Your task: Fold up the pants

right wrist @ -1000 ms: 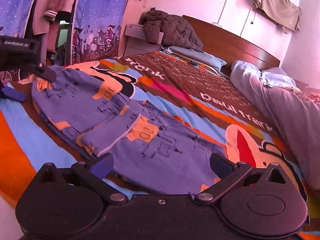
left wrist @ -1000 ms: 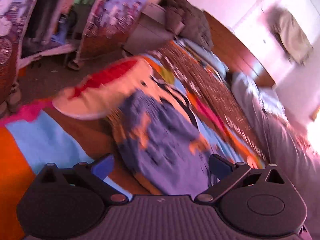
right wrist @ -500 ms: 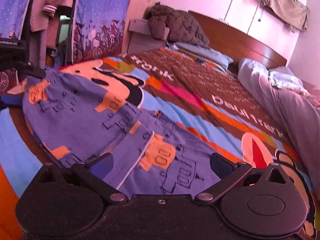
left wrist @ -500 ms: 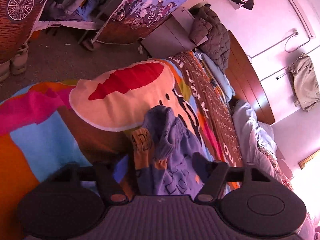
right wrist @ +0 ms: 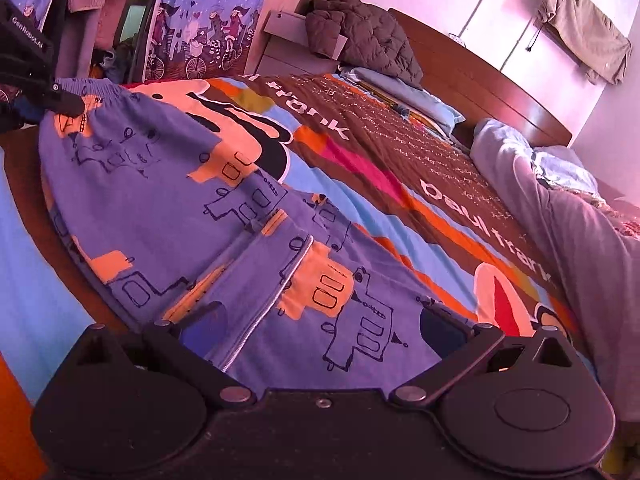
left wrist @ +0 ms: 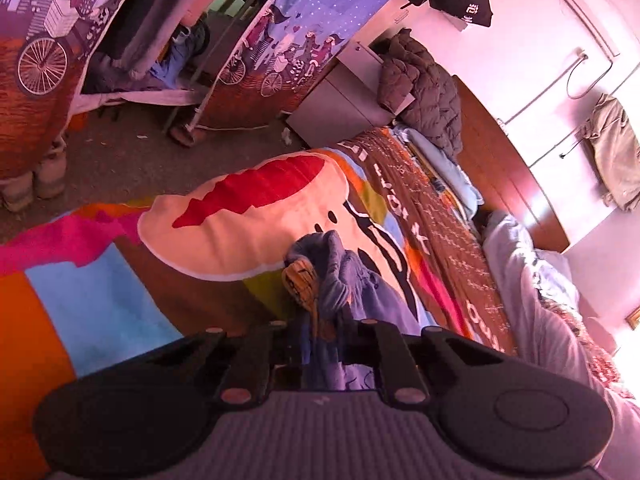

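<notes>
Blue pants (right wrist: pixel 160 200) with orange patches and drawn figures lie spread on the colourful bedspread (right wrist: pixel 400 184). In the left wrist view their waistband is bunched into a ridge (left wrist: pixel 340 276). My left gripper (left wrist: pixel 324 336) is closing its jaws, and the fabric is pinched between the pads. The right wrist view shows that same left gripper (right wrist: pixel 64 102) at the upper left, holding the elastic waistband's corner. My right gripper (right wrist: pixel 320 320) stands open low over the pant legs, with cloth lying under its wide-spread fingers and nothing gripped.
A grey quilt (right wrist: pixel 560 208) lies bunched along the bed's right side. The wooden headboard (right wrist: pixel 480 80) and a dark jacket (right wrist: pixel 368 44) on a nightstand are at the far end. Floor (left wrist: pixel 120 160) and a printed curtain (left wrist: pixel 300 40) lie beyond the bed's left edge.
The left gripper's jaws went from wide open to closed on the bunched waistband. The right gripper moved lower and closer over the pant legs and stayed open.
</notes>
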`<action>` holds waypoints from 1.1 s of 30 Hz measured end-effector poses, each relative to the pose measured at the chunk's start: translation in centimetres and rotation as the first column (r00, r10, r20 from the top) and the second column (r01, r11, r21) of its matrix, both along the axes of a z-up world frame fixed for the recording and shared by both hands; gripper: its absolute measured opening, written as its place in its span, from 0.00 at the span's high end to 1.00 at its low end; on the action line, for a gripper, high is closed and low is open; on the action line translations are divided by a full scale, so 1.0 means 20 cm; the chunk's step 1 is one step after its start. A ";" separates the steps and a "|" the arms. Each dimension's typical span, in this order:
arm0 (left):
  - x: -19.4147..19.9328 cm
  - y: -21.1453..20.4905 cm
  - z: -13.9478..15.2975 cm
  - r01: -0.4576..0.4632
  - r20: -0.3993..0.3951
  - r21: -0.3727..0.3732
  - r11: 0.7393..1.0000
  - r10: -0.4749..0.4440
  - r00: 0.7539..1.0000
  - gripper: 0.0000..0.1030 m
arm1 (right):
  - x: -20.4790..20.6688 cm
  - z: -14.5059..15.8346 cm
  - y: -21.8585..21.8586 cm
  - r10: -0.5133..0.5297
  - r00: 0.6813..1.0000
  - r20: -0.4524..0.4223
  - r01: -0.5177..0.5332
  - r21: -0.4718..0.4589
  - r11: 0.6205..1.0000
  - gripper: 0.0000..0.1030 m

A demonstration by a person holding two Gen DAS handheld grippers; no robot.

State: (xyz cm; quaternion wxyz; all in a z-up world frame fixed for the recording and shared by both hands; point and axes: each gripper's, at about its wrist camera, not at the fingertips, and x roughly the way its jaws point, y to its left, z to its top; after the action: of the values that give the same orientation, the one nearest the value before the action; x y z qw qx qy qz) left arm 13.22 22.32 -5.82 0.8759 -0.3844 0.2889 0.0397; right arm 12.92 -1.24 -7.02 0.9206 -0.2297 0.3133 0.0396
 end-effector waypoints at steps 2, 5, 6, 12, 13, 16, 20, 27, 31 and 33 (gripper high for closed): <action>0.00 -0.03 0.02 -0.005 -0.007 0.028 1.000 0.005 1.000 0.88 | 0.00 0.00 0.00 0.000 1.000 0.007 0.000 -0.008 1.000 0.01; 0.00 -0.06 0.05 -0.013 0.002 0.078 0.997 0.013 1.000 0.88 | 0.00 0.00 0.00 0.001 1.000 0.006 -0.001 -0.008 1.000 0.01; -0.01 -0.08 0.07 -0.011 0.021 0.094 0.996 0.009 1.000 0.88 | 0.00 -0.01 0.00 -0.001 1.000 -0.002 0.001 -0.001 1.000 0.01; -0.02 -0.22 0.17 -0.005 0.087 0.213 0.977 -0.014 0.996 0.89 | 0.05 0.00 -0.07 -0.027 0.998 -0.054 0.031 0.086 0.996 0.01; -0.02 -0.24 0.18 -0.007 0.096 0.227 0.974 -0.015 0.995 0.89 | 0.05 0.01 -0.09 -0.029 0.998 -0.061 0.036 0.120 0.992 0.01; -0.06 -0.34 0.23 -0.018 0.139 0.326 0.945 -0.029 0.990 0.89 | 0.05 0.09 -0.24 -0.042 0.995 -0.089 0.066 0.284 0.956 0.01; -0.10 -0.49 0.29 -0.003 0.178 0.429 0.903 -0.082 0.981 0.89 | 0.03 0.22 -0.51 0.014 0.995 -0.097 0.022 0.355 0.935 0.02; -0.09 -0.86 0.48 0.080 0.164 0.523 0.848 -0.193 0.968 0.89 | 0.07 0.32 -0.99 0.025 0.999 0.023 -0.032 0.372 0.928 0.02; -0.10 -1.18 0.56 0.186 0.126 0.606 0.774 -0.324 0.938 0.89 | 0.10 0.26 -1.19 -0.037 0.999 0.033 0.017 0.476 0.879 0.03; -0.11 -1.36 0.57 0.237 0.109 0.644 0.727 -0.394 0.913 0.89 | 0.13 0.24 -1.29 -0.047 0.999 -0.013 0.046 0.568 0.822 0.04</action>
State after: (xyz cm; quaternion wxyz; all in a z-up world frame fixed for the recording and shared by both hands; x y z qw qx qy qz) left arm 11.04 -4.78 5.63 0.9743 -0.0229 0.2142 -0.0650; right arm 15.51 -27.13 -2.22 0.9481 0.0623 0.2922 0.1086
